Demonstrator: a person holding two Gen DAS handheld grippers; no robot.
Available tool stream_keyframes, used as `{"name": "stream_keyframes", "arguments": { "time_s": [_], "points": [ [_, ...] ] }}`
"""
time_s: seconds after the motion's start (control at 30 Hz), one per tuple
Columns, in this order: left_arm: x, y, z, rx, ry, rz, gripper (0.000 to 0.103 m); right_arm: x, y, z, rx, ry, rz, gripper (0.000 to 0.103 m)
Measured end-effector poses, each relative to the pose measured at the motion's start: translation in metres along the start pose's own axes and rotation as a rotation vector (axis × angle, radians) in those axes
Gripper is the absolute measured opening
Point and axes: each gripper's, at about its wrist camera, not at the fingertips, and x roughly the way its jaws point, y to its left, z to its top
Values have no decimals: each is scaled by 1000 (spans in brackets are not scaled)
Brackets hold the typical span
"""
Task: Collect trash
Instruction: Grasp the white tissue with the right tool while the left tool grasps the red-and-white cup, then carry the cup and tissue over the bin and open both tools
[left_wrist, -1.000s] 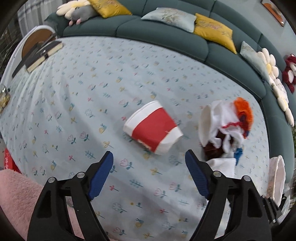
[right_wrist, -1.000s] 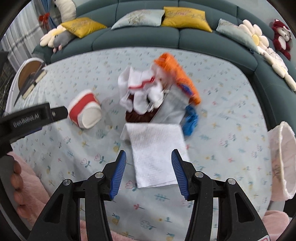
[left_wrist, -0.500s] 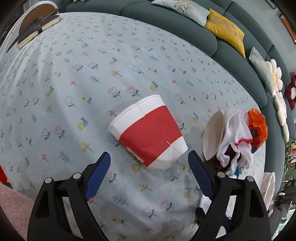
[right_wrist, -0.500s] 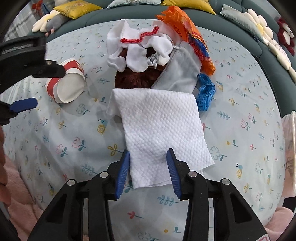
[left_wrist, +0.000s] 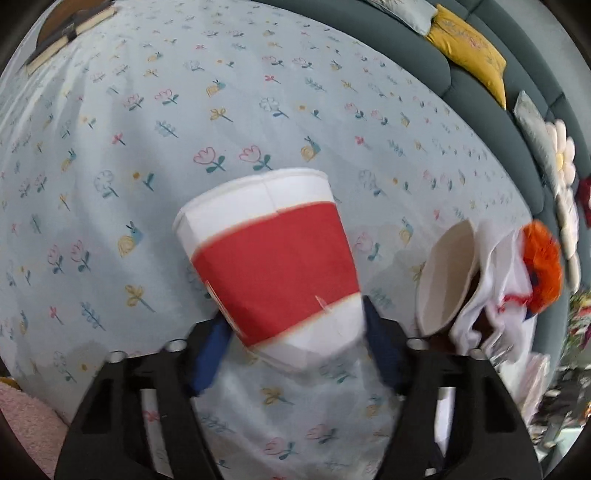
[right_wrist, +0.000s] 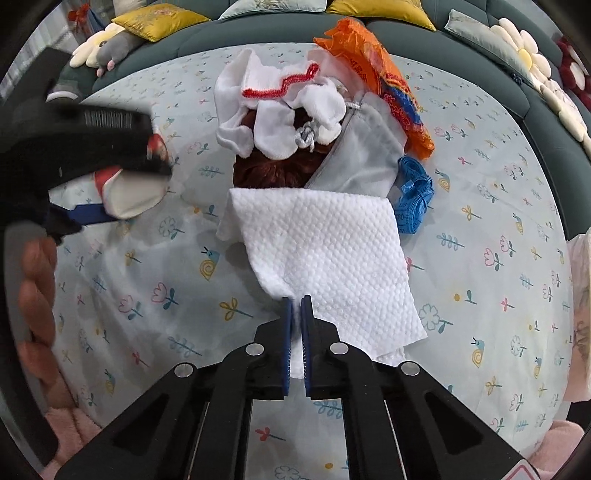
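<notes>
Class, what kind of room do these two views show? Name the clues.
Most likely a home living room: a curved teal sofa with yellow cushions, plush toys and a flower-print cloth beneath the clutter.

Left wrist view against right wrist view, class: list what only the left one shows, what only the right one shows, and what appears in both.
Only the left wrist view shows the books at the far edge and the red band around the paper cup, whose narrow end sits between the left gripper pads, its jaws just closing.

Only the right wrist view shows the paper towel pinched in the shut right gripper, the blue tape measure and a person's hand.

Both show the cup, the clothes pile, the flowered cloth and the sofa.
</notes>
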Motion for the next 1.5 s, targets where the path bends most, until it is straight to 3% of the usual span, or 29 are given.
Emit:
{"name": "stream_keyframes", "arguments": {
  "time_s": [0.23, 0.77, 1.5],
  "points": [
    [-8, -7, -25, 77, 8, -3, 55, -21, -11, 17, 41, -52, 21, 4],
    [-71, -54, -85, 234, -62, -43, 50, -91, -50, 3, 126, -214, 44, 4],
    [-128, -199, -162, 515, -132, -147, 49, -173, -173, -40, 323, -391, -13, 4]
  ]
}}
